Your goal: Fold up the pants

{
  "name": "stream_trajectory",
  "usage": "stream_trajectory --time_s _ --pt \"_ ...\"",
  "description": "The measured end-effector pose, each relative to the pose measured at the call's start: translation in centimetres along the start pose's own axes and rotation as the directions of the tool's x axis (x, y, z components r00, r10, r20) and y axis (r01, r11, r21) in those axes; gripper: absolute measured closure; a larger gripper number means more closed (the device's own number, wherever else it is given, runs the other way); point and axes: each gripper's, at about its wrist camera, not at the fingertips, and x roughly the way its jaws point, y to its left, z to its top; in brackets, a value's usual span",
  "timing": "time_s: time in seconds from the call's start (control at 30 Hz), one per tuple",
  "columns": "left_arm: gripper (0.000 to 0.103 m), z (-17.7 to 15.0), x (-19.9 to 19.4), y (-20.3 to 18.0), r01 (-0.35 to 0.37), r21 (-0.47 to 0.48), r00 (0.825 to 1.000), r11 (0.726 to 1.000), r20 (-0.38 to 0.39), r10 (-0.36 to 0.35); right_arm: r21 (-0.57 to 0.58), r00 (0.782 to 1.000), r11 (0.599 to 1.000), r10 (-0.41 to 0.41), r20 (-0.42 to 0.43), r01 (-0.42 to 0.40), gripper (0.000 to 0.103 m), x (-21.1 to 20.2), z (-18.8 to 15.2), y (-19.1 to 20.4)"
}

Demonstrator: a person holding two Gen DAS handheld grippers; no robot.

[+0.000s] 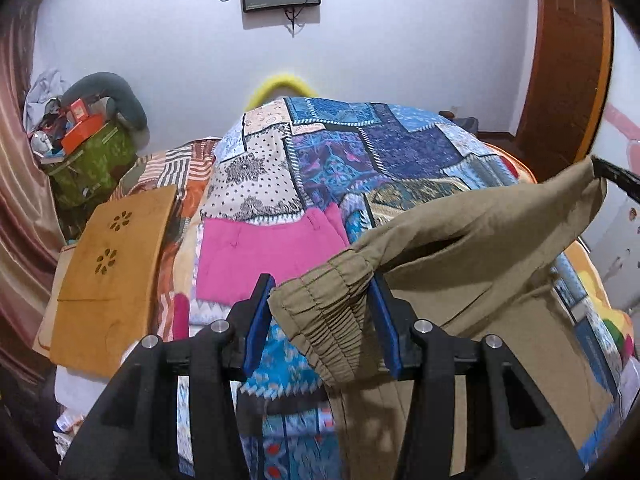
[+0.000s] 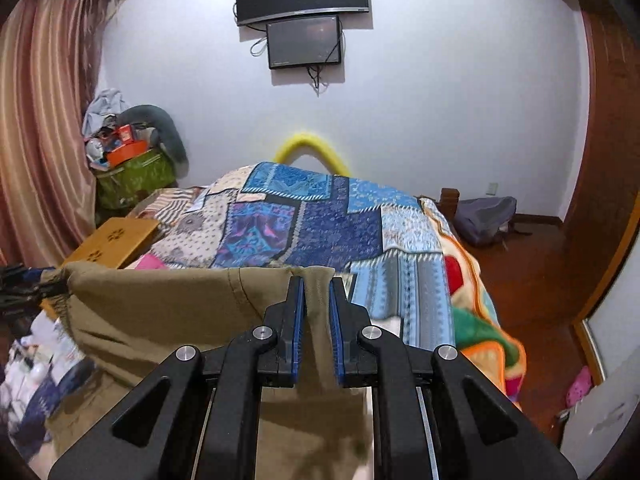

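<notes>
Above patchwork quilt (image 2: 340, 220): right tongs (image 2: 317, 280) clamped on khaki pants (image 2: 160, 312); left tongs (image 1: 322, 292) wide, elastic waistband between.

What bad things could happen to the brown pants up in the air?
The left hand-held gripper looks wide around the elastic waistband, so the brown pants might slip out. The right hand-held gripper pinches only a thin bit of cloth. The hanging cloth could also drag the pink garment.

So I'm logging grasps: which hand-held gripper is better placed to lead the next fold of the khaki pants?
Probably the right hand-held gripper: its jaws are pinched on the khaki pants. The left hand-held gripper stands wide open, the elastic cuff merely between its fingers, so it must close first.
</notes>
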Motion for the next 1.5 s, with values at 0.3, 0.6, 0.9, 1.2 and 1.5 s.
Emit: stream_trajectory --time_s 0.3,0.6,0.9,1.2,1.5 --pt "0.055 -6.3 -3.3 -2.0 0.036 0.035 0.999 0.999 -0.039 -0.035 0.01 0.998 1.0 0.026 -0.049 -0.026 0.092 -5.8 -6.4 0.9" --pt "0.055 -12.5 -4.5 -3.2 0.068 0.033 0.991 0.997 -0.114 -0.064 0.039 0.982 0.998 0.051 -0.184 -0.045 0.092 -8.0 -13.0 1.3" --pt "0.055 -16.6 -4.5 -2.4 0.058 -0.015 0.972 0.998 -0.229 -0.06 0.089 0.97 0.995 0.061 -0.234 -0.041 0.088 -9.3 -16.6 1.3" --pt "0.051 -14.6 -7.2 -2.4 0.044 -0.013 0.982 0.999 -0.183 -0.045 -0.077 0.962 0.994 -0.089 -0.26 0.071 0.075 -11.3 -17.0 2.6" --pt "0.032 -11.3 -9.0 -6.9 0.137 0.054 0.985 0.989 -0.111 -0.13 -0.137 0.984 0.985 0.079 -0.159 -0.101 0.041 -13.0 -14.5 8.0"
